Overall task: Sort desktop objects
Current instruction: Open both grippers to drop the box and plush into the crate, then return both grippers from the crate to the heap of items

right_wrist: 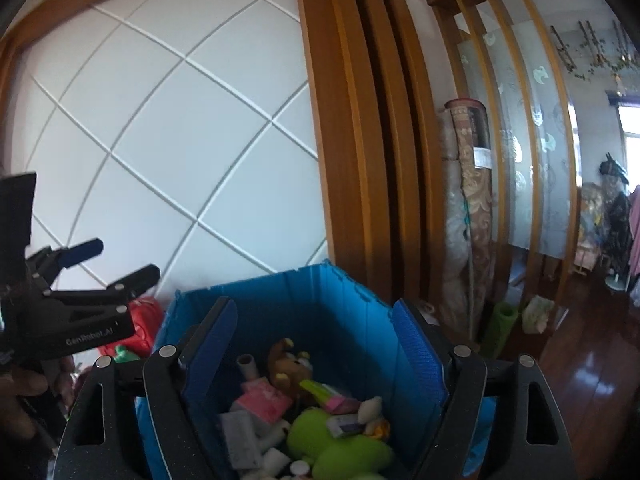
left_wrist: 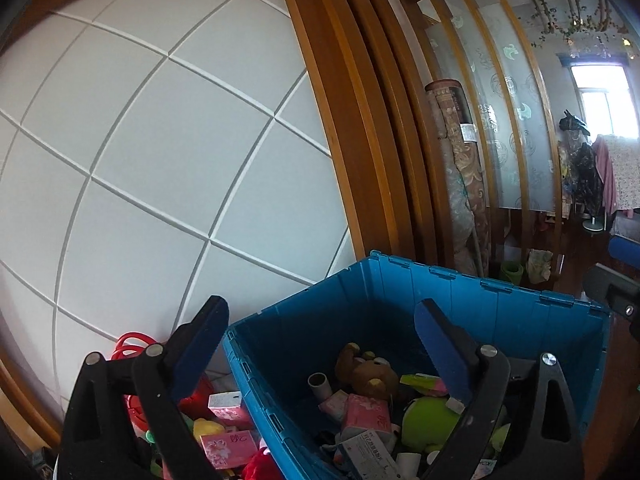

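Note:
A blue plastic crate (left_wrist: 496,300) (right_wrist: 304,284) stands below both grippers. It holds a brown bear plush (left_wrist: 370,376) (right_wrist: 290,364), a green plush (left_wrist: 430,420) (right_wrist: 332,440), pink boxes (left_wrist: 366,414) (right_wrist: 266,398), white tubes and small cartons. My left gripper (left_wrist: 320,308) is open with nothing between its blue pads; its left finger hangs outside the crate's left rim. In the right wrist view the left gripper (right_wrist: 122,259) shows at the left, held by a hand. My right gripper (right_wrist: 314,306) is open and empty above the crate.
Left of the crate lies a pile with a red plastic item (left_wrist: 132,346), pink boxes (left_wrist: 228,446) and a yellow toy (left_wrist: 206,428). A white panelled wall (left_wrist: 160,160) stands behind. A rolled carpet (right_wrist: 474,200), a wooden partition and a dark wooden floor (right_wrist: 592,380) are at the right.

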Available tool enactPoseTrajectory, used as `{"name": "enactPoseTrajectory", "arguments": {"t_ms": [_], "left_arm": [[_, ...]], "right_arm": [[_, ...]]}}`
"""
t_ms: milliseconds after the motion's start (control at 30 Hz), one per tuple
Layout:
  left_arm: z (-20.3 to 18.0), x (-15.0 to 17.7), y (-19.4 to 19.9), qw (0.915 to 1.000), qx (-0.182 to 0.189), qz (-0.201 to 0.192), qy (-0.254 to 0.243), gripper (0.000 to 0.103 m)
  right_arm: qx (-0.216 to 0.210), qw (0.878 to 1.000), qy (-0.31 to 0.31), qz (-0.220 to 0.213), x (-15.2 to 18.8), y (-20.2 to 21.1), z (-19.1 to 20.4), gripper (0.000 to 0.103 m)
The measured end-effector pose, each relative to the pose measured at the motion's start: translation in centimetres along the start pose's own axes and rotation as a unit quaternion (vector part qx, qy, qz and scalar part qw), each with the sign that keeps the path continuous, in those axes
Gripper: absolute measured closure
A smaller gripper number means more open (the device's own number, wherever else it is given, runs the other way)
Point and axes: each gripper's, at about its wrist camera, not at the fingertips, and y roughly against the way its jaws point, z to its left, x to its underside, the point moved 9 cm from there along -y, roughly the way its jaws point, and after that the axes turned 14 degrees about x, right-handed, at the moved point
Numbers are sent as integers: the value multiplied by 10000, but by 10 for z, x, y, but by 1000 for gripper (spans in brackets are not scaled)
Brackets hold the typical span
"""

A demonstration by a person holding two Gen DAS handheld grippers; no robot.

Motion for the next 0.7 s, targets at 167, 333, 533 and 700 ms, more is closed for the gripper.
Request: {"name": "enactPoseTrajectory", "arguments": {"t_ms": [167,333,533,700], "left_arm": [[4,22,17,9997,-191,-16,122,8],[15,45,35,9986,-456,1,279,8],[37,74,58,9962,-688,84,534,8],[63,97,77,9934,-886,177,700,8]], "right_arm": [[-95,9998,103,-134,14,17,10,18],[-207,9994,251,-154,28,27,22,17],[-433,9983,362,-110,40,36,44,14],[-641,9967,489,-128,47,48,74,9]]}}
